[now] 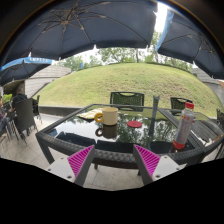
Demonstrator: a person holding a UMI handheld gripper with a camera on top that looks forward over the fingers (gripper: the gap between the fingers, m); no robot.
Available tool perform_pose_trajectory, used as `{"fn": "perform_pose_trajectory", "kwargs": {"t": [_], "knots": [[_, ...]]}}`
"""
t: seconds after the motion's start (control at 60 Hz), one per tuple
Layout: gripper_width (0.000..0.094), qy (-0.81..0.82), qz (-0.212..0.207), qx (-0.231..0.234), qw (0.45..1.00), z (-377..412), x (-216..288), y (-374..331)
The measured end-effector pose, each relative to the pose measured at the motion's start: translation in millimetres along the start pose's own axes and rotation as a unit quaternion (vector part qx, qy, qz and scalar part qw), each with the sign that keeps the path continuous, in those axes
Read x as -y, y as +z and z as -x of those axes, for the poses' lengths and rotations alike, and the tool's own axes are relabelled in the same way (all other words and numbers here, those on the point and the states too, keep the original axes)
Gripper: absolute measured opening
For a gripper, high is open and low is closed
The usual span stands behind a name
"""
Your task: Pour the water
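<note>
We observe the tongs (113, 160) positioned in front of a glass-topped counter with a dark woven-wicker frame (105, 152). The two fingers stand spread apart, with nothing held between them; the magenta pads (80, 158) on their inner faces are both visible and face each other across an open gap.

On the counter we identify the following items:

1. A clear plastic bottle with a red cap and a red label band (185, 124), upright, beyond the right finger and toward the right end of the counter. It is well apart from the tongs.
2. A pale cream mug (109, 117), upright, beyond the gap between the fingers and slightly left of its centre line.
3. A yellow item (89, 115), just beside the mug on its left; we cannot tell what it is.
4. A small round red object (134, 124), lying flat between the mug and the bottle.
5. A small red object (180, 147) at the near edge of the counter, below the bottle.

Around the counter we note dark chairs (127, 99) on its far side and a further chair (22, 112) at the left. A dark parasol canopy (90, 25) spans overhead. Behind the counter rises a grassy slope (120, 78) with trees beyond it.
</note>
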State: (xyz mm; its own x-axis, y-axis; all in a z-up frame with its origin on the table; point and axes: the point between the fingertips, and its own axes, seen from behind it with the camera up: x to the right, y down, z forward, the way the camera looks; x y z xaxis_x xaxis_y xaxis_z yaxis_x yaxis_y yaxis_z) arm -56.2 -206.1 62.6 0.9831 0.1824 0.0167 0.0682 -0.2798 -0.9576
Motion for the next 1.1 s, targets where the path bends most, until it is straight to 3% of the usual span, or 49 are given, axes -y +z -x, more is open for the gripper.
{"fn": "perform_pose_trajectory", "kwargs": {"t": [0.183, 0.283, 0.467, 0.583, 0.683, 0.733, 0.767, 0.817, 0.917, 1.1], "knots": [[0.0812, -0.018, -0.008, -0.024, 1.0, -32, 11, -2], [0.0816, -0.005, 0.011, -0.051, 0.999, -89, 5, -1], [0.0812, 0.044, -0.017, -0.118, 0.992, -205, 33, 3], [0.0812, 0.044, -0.026, -0.147, 0.988, -264, 41, 31], [0.0812, 0.041, -0.039, -0.141, 0.988, -291, 48, 71], [0.0736, 0.033, -0.047, -0.133, 0.989, -294, 53, 86], [0.0459, 0.021, -0.049, -0.119, 0.991, -292, 54, 96], [0.0446, 0.026, -0.066, -0.125, 0.99, -298, 57, 94], [0.0322, 0.019, -0.094, -0.156, 0.983, -306, 61, 96], [0.0311, -0.027, -0.075, -0.166, 0.983, -304, 65, 106]]}}
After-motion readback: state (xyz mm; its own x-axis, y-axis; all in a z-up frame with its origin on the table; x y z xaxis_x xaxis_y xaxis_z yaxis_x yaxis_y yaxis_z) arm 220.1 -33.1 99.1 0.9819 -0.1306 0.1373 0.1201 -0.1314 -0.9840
